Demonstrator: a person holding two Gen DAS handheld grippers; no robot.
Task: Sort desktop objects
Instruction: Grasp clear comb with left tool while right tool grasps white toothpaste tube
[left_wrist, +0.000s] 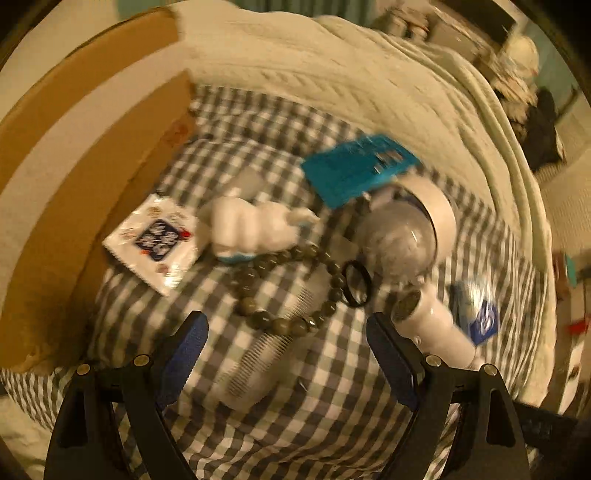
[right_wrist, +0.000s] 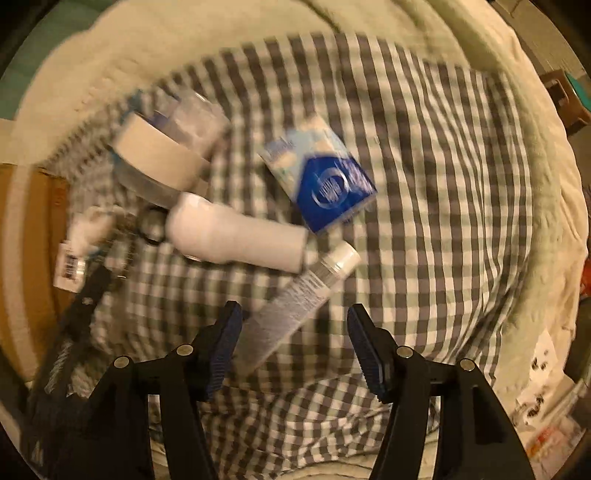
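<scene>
Gingham bedsheet (left_wrist: 295, 406) under cream blanket (left_wrist: 295, 62), cardboard box (left_wrist: 92, 110) beside; both claws gape wide, empty.

One bead bracelet (left_wrist: 286, 291), one black hair ring (left_wrist: 356, 284), one white figurine (left_wrist: 255, 225), one teal box (left_wrist: 356, 170), one tube (right_wrist: 295, 302), two sachets (left_wrist: 157, 242) (right_wrist: 325, 181).
</scene>
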